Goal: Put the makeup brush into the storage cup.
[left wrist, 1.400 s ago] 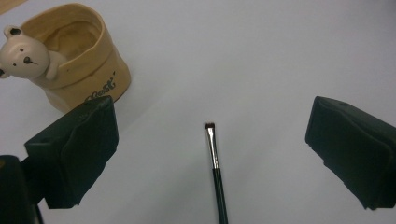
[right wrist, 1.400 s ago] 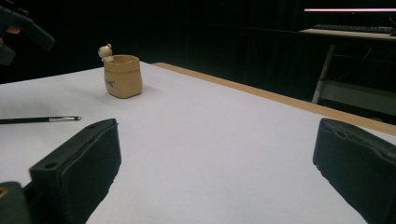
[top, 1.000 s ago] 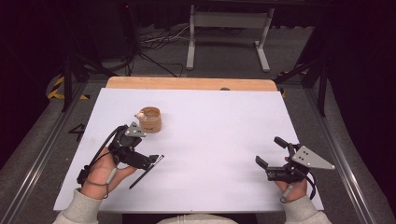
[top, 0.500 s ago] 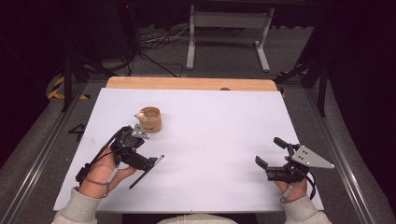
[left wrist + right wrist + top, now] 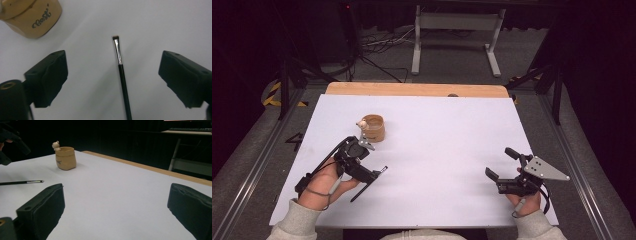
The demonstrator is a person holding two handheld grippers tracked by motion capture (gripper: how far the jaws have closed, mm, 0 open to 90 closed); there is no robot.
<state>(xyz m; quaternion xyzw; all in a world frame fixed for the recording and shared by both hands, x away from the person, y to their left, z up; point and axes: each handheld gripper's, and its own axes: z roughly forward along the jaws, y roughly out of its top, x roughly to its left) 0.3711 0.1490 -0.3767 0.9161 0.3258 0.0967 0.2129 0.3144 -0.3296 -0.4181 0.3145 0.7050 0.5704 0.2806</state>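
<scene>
The left gripper (image 5: pixel 362 162) hangs over the brush (image 5: pixel 121 75) with its jaws wide apart, one on each side of the handle and neither touching it; in the left gripper view the brush lies flat on the white worktop (image 5: pixel 437 150), bristle tip pointing away from the camera, handle running back between the jaws. The work in hand looks like picking this brush up, probably to stand it in the cup (image 5: pixel 373 128). The cup sits just beyond the gripper, toward the far left of the worktop, upright, with a small figure on its rim. The right gripper (image 5: pixel 502 167) rests near the near right corner, jaws likewise spread and holding nothing, well apart from brush and cup. The risk lies in the brush itself: it is thin, round and lies flush on a smooth sheet, so if the jaws close too high they may meet over it and miss, and if one pad arrives first it could roll or skid the handle sideways. Coming down too hard could press the pads into the sheet and wrinkle it. A swing toward the cup could also knock it, since it stands so near.
</scene>
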